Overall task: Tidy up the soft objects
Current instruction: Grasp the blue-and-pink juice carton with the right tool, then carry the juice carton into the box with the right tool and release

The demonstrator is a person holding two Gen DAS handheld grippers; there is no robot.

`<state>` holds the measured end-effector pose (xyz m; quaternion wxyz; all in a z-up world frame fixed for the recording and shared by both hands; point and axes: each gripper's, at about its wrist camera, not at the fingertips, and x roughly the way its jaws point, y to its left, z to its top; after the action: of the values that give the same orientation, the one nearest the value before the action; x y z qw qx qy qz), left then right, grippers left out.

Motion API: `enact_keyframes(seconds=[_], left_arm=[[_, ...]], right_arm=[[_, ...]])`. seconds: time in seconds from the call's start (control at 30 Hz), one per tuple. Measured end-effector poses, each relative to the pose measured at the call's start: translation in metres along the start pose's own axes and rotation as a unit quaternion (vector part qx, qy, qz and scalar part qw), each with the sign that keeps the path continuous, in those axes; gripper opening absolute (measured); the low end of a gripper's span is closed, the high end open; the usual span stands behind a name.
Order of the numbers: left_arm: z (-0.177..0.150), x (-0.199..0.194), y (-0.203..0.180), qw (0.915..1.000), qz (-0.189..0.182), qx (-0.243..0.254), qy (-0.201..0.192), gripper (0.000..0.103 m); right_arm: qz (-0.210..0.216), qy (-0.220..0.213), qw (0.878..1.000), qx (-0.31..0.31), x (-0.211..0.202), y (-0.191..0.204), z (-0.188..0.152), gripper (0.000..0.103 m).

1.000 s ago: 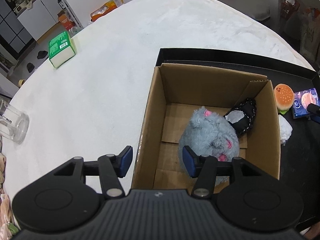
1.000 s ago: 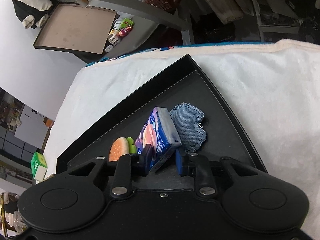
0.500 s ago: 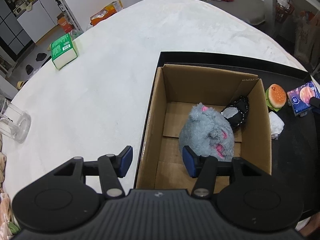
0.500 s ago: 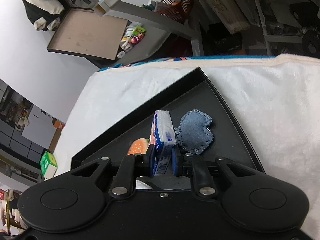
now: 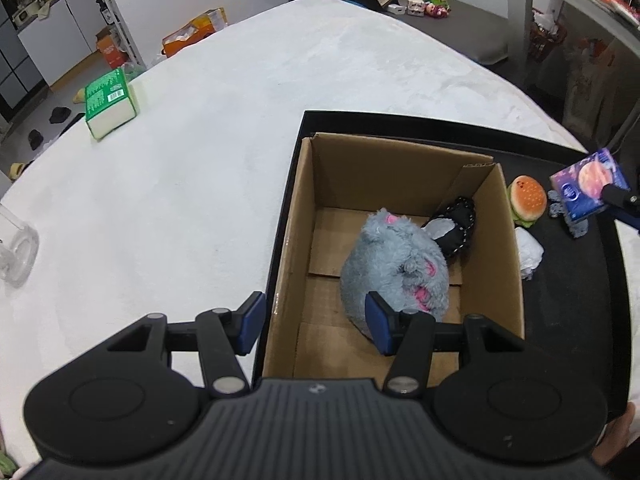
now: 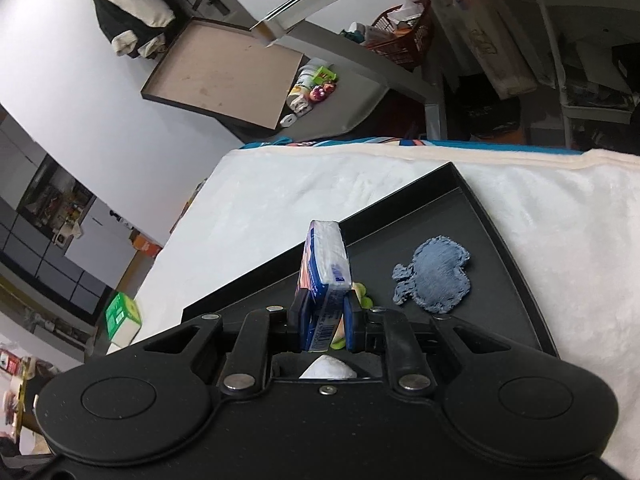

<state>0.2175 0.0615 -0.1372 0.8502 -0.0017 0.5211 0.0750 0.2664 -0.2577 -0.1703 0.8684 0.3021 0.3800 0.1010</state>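
Note:
My right gripper is shut on a blue tissue pack and holds it up above the black tray; the pack also shows in the left wrist view. A denim patch lies on the tray to its right. An open cardboard box stands on the tray and holds a grey plush toy and a black pouch. A burger toy and a white wad lie right of the box. My left gripper is open over the box's near left wall.
A green and white carton lies at the far left of the white table cover. A clear glass stands at the left edge. The tray's raised rim runs behind the box.
My right gripper has lifted the tissue pack off the tray, turned on edge. The left gripper has drawn back and up from the box, still open.

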Motion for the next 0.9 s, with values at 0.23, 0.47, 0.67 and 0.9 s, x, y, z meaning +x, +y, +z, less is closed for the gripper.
enact_keyframes(seconds=[0.23,0.47,0.67,0.9], left_arm=[[0.000,0.001,0.009,0.9997,-0.021,-0.008,-0.002,0.053],[-0.003,0.006,0.017,0.9989,-0.044,-0.013,-0.006,0.053],[-0.004,0.010,0.022,0.9980,-0.059,-0.017,-0.010,0.053],[-0.003,0.017,0.034,0.9965,-0.076,-0.031,-0.013,0.053]], right_arm=[[0.001,0.001,1.000,-0.022,-0.004,0.020,-0.007,0.017],[0.017,0.001,0.999,-0.051,-0.007,0.050,-0.014,0.017],[0.027,0.000,0.997,-0.071,-0.007,0.076,-0.017,0.017],[0.028,0.010,0.997,-0.075,-0.003,0.098,-0.022,0.017]])
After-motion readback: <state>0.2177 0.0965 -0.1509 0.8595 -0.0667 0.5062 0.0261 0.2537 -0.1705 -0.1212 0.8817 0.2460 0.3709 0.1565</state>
